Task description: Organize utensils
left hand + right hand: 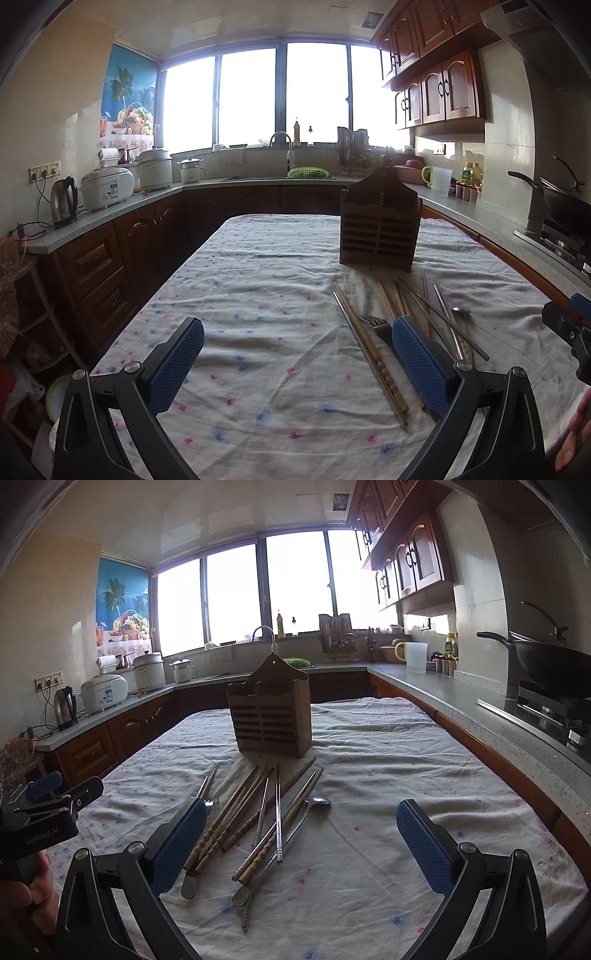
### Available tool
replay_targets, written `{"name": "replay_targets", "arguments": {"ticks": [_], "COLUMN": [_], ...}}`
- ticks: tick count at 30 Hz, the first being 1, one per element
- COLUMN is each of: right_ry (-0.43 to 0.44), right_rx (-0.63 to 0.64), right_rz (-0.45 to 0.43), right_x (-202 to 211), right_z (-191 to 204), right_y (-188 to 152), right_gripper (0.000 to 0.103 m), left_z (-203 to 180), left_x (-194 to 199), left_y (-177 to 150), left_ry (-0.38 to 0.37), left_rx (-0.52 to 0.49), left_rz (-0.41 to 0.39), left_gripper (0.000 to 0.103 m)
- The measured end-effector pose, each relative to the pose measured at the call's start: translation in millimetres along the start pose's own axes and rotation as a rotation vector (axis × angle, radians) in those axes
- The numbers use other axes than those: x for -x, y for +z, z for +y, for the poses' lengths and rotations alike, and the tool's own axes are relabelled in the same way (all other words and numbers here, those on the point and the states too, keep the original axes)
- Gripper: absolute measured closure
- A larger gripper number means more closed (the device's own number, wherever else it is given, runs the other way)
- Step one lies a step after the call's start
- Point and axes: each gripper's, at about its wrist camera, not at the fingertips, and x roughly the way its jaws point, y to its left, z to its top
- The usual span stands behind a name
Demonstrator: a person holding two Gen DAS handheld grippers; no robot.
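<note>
A slatted wooden utensil holder stands upright on the cloth-covered table; it also shows in the left wrist view. In front of it lies a loose pile of wooden chopsticks, metal chopsticks, a spoon and a fork. My right gripper is open and empty, hovering over the pile's near side. My left gripper is open and empty, just left of the pile; its right finger overlaps the fork.
Kitchen counters wrap around the table. A kettle and rice cookers stand on the left counter, a sink sits at the back, and a wok rests on the stove at right.
</note>
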Motion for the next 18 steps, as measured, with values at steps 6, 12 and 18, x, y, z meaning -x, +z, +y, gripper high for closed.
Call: {"name": "replay_targets", "arguments": {"ticks": [6,12,18], "right_ry": [0.004,0.01,0.012], "right_rx": [-0.002,-0.009,-0.012], "right_rz": [-0.006,-0.008,-0.013], "right_x": [1.2,1.7,2.4], "right_z": [0.7,1.0,1.2], "right_y": [0.0,-0.4,-0.3], "right_gripper": [0.0,0.0,0.0], "left_z": [0.7,0.3,-0.4], "left_x": [-0.3,-0.1,-0.5], "left_y": [1.0,1.7,1.4], "left_ry": [-0.001,-0.002,-0.003], "left_rx": [0.0,-0.003,-0.004], "left_rz": [-0.001,-0.006,-0.008], "left_gripper": [0.001,0.001,0.001]}}
